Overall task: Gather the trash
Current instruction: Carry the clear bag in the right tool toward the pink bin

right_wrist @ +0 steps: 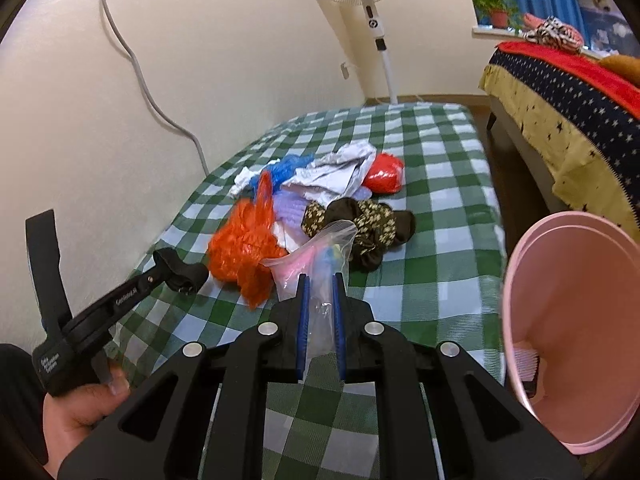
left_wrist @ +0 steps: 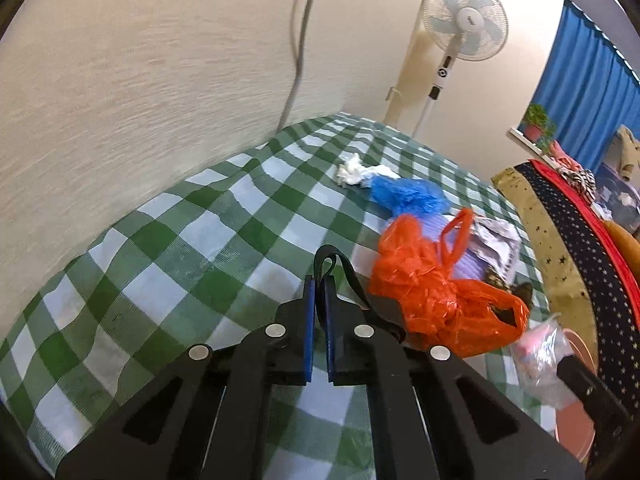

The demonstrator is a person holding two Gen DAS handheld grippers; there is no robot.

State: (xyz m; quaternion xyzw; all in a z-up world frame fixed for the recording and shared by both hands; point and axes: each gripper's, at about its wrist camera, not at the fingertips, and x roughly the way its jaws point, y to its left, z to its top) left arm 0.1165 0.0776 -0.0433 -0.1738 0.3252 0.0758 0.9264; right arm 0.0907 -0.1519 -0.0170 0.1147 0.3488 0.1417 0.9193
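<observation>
A pile of trash lies on the green checked bed (right_wrist: 432, 184): an orange plastic bag (right_wrist: 244, 248), blue plastic (right_wrist: 286, 168), white paper (right_wrist: 340, 172), a red bag (right_wrist: 386, 174) and dark floral cloth (right_wrist: 360, 220). My right gripper (right_wrist: 320, 280) is shut on a clear zip bag (right_wrist: 316, 256) with pink inside, held above the bed left of the pink bin (right_wrist: 572, 320). My left gripper (left_wrist: 319, 280) is shut and empty, left of the orange bag (left_wrist: 432, 284). The left gripper also shows in the right wrist view (right_wrist: 180, 270).
A standing fan (right_wrist: 372, 8) is by the far wall with a grey cable (right_wrist: 140, 76) hanging down it. A second bed with a starred cover (right_wrist: 560, 104) stands to the right. A potted plant (right_wrist: 496, 10) sits on the sill by blue curtains.
</observation>
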